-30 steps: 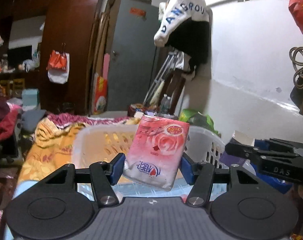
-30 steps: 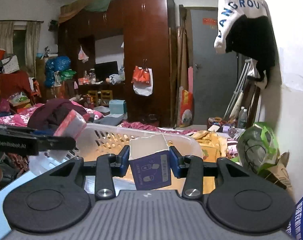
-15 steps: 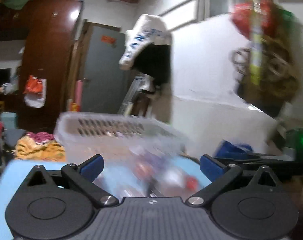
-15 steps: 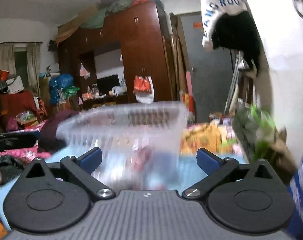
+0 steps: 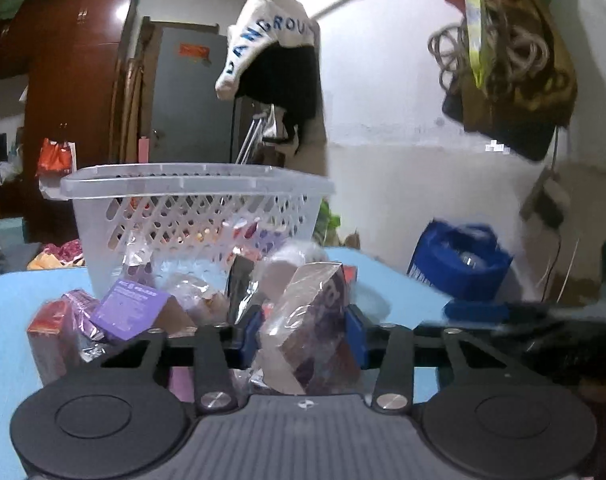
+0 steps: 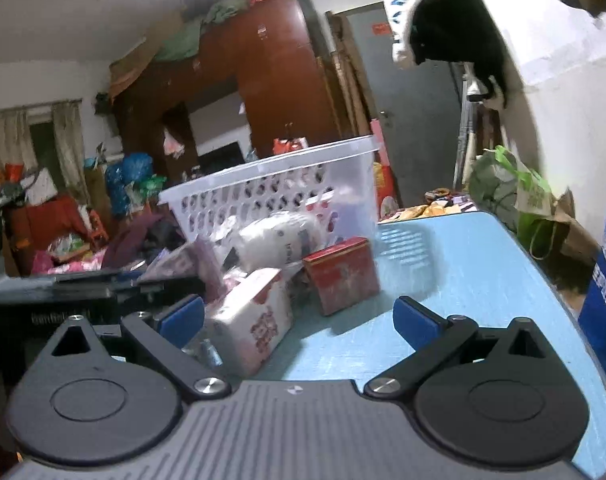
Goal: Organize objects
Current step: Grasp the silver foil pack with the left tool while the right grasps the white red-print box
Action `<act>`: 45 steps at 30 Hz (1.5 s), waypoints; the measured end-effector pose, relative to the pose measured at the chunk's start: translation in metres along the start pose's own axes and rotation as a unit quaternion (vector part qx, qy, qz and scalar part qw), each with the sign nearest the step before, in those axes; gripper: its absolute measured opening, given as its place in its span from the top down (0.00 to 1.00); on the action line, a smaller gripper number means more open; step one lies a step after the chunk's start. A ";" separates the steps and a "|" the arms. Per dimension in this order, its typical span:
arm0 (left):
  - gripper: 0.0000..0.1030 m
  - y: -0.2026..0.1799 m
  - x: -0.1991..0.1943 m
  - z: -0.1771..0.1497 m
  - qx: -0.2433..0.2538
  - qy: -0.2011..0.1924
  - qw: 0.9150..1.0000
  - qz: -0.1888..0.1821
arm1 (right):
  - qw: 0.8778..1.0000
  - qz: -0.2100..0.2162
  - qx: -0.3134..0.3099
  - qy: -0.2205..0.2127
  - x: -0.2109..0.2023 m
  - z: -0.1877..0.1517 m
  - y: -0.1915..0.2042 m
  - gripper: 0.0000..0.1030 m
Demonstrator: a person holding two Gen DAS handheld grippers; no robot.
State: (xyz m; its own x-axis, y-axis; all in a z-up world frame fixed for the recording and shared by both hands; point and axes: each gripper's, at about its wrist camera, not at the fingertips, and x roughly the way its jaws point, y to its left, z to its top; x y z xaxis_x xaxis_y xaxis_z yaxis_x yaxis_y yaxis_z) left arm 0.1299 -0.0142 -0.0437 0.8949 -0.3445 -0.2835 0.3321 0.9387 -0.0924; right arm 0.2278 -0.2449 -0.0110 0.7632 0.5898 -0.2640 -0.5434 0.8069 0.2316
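A white perforated plastic basket (image 5: pixel 191 208) stands on the blue table (image 5: pixel 7 308), with a pile of small packets in front of it. My left gripper (image 5: pixel 303 332) is low on the table, its jaws closed against a purple packet in clear wrap (image 5: pixel 311 328). Beside it lie a purple card packet (image 5: pixel 131 308) and a red box (image 5: pixel 49 336). In the right wrist view the basket (image 6: pixel 279 196) shows too. My right gripper (image 6: pixel 299 320) is open, over a white-and-red tissue pack (image 6: pixel 251 320), with a red box (image 6: pixel 343 276) just beyond.
A blue bag (image 5: pixel 459 264) stands at the table's right side by the white wall. The table's right edge (image 6: pixel 543 264) drops to bags on the floor (image 6: pixel 511 192). A cluttered room with a wardrobe (image 6: pixel 271 80) lies behind.
Both grippers let go of the tissue pack and the blue box over the basket, opened, and dropped to the pile in front of it. The left has closed on a purple packet.
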 end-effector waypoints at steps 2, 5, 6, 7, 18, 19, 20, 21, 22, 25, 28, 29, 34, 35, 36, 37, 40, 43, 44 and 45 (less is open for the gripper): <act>0.58 0.002 -0.008 0.002 -0.002 -0.020 1.000 0.005 | 1.000 0.009 -0.011 0.011 0.010 -0.001 0.005 0.04; 0.58 0.008 -0.021 0.004 -0.012 -0.043 0.999 0.008 | 0.999 0.018 -0.021 0.025 0.024 -0.004 0.013 0.19; 0.58 0.011 -0.025 0.004 -0.016 -0.049 0.999 0.010 | 0.999 0.021 -0.019 0.026 0.023 -0.008 0.017 0.21; 0.59 0.013 -0.027 0.004 -0.018 -0.054 0.998 0.014 | 0.999 0.023 -0.020 0.029 0.026 -0.007 0.019 0.22; 0.59 0.030 -0.036 -0.006 -0.049 -0.061 0.997 0.021 | 0.998 0.010 -0.044 0.052 0.036 -0.009 0.028 0.19; 0.59 0.030 -0.036 -0.006 -0.049 -0.061 0.997 0.020 | 0.998 0.003 -0.047 0.051 0.036 -0.009 0.027 0.17; 0.59 0.031 -0.036 -0.007 -0.050 -0.061 0.997 0.019 | 0.998 -0.001 -0.045 0.053 0.037 -0.009 0.025 0.13; 0.59 0.031 -0.036 -0.007 -0.052 -0.060 0.997 0.018 | 0.997 0.000 -0.042 0.059 0.040 -0.008 0.024 0.10; 0.59 0.032 -0.036 -0.007 -0.054 -0.060 0.997 0.018 | 0.997 0.004 -0.037 0.064 0.042 -0.007 0.022 0.09; 0.59 0.032 -0.035 -0.009 -0.054 -0.058 0.997 0.016 | 0.996 0.016 -0.027 0.086 0.048 -0.002 0.018 0.05; 0.59 0.032 -0.034 -0.010 -0.056 -0.055 0.997 0.011 | 0.993 0.040 -0.021 0.113 0.057 0.002 0.016 0.00; 0.58 0.031 -0.034 -0.011 -0.057 -0.054 0.997 0.010 | 0.991 0.050 -0.015 0.123 0.061 0.003 0.014 0.00; 0.58 0.031 -0.034 -0.013 -0.061 -0.054 0.997 0.008 | 0.991 0.066 0.005 0.113 0.057 -0.001 0.003 0.15; 0.59 0.032 -0.034 -0.013 -0.062 -0.053 0.997 0.006 | 0.992 0.066 0.012 0.108 0.053 -0.003 0.000 0.16; 0.59 0.032 -0.034 -0.013 -0.064 -0.053 0.997 0.006 | 0.992 0.064 0.015 0.103 0.051 -0.004 -0.002 0.16; 0.59 0.032 -0.034 -0.014 -0.063 -0.054 0.997 0.006 | 0.993 0.064 0.013 0.097 0.047 -0.005 -0.002 0.16; 0.59 0.033 -0.036 -0.014 -0.065 -0.059 0.996 0.005 | 0.995 0.058 0.008 0.079 0.034 -0.007 -0.003 0.17; 0.63 0.032 -0.032 -0.014 -0.059 -0.048 0.997 0.009 | 0.996 0.057 0.015 0.064 0.025 -0.006 -0.005 0.17; 0.66 0.032 -0.030 -0.015 -0.056 -0.042 0.998 0.006 | 0.996 0.054 0.014 0.063 0.023 -0.007 -0.006 0.17; 0.66 0.030 -0.030 -0.016 -0.052 -0.039 0.998 0.006 | 0.997 0.052 0.015 0.061 0.022 -0.007 -0.007 0.17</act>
State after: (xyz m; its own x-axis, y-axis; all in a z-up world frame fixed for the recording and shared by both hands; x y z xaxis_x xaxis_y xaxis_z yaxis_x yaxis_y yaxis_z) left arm 0.1086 0.0246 -0.0538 0.9209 -0.3284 -0.2102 0.2914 0.9378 -0.1886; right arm 0.2455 -0.2373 -0.0254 0.6542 0.6712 -0.3485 -0.6051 0.7410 0.2912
